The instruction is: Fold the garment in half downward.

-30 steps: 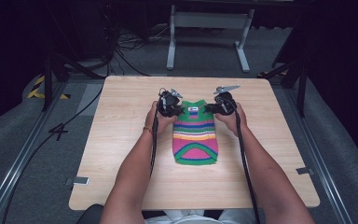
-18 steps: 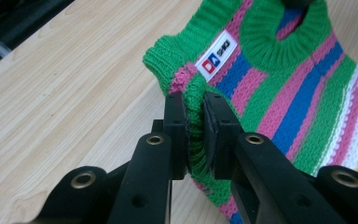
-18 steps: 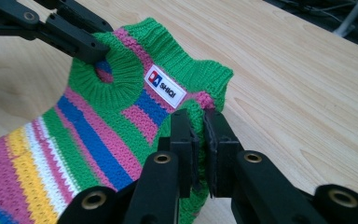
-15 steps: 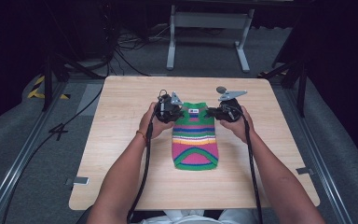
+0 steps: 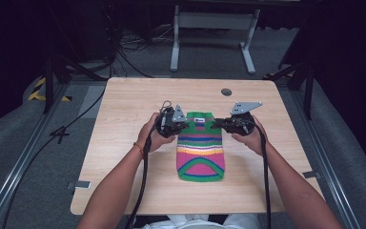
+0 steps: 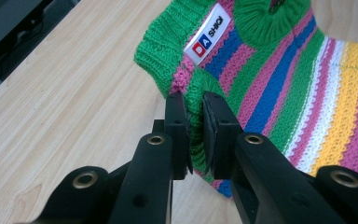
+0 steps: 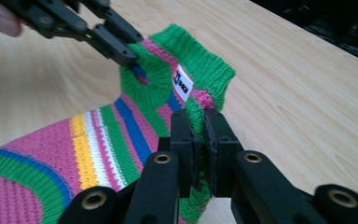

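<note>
A small striped knitted sweater [image 5: 200, 148] is lying flat in the middle of the wooden table [image 5: 124, 114], its green collar end pointing to the far side and its rounded hem toward the person. The left gripper [image 5: 177, 123] is pinching the green knit at the far left shoulder; in the left gripper view its two black jaws are closing tightly on a fold of the fabric [image 6: 195, 116]. The right gripper [image 5: 220, 125] is doing the same at the far right shoulder, its jaws clamping the green edge just beside the collar [image 7: 200, 126]. Judging by this, the person is securing both top corners, probably in order to lift, straighten or fold the garment. The next move is calling for both hands to travel together, keeping the knit evenly stretched between them so it is not sagging or slipping out. A white label [image 6: 207, 39] is sitting inside the neck; it is carrying a red-and-blue logo and letters that seem to read "SHIQI", though the first part is hard to make out.
</note>
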`<state>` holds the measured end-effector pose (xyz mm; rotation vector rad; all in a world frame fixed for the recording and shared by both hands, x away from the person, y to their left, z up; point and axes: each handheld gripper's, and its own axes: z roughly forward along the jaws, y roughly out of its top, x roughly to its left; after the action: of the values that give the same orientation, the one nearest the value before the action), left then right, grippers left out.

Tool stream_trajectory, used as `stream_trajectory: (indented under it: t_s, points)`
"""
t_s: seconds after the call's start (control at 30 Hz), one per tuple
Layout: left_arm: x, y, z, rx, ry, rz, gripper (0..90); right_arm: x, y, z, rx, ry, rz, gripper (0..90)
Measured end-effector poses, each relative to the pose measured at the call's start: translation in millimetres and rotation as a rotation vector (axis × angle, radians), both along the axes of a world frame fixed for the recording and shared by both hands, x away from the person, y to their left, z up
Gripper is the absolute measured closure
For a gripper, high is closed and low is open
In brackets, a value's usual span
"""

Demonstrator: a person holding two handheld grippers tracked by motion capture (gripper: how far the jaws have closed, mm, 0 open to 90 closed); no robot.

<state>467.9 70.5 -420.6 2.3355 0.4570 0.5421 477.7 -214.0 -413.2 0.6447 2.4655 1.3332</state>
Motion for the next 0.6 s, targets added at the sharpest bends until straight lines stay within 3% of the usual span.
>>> stream_trajectory:
  t_s: [0.1,0.3,0.4,0.6]
  points:
    - [-4.4,3.3,-2.0,0.001,-0.006,-0.017,81.8,-7.4,-0.3,1.6,-0.009,-0.008,0.024,83.5]
    - [-1.0,8.1,0.5,0.005,-0.012,0.011,82.8,-12.8,0.6,3.4,-0.024,-0.029,0.034,83.8]
    - [11.3,4.5,9.0,0.046,-0.029,0.021,83.1,-4.7,2.5,7.1,-0.034,-0.038,0.013,84.0]
    - [32.1,-0.6,22.0,0.043,-0.055,0.072,83.0,17.9,10.1,18.0,-0.038,-0.066,-0.024,84.1]
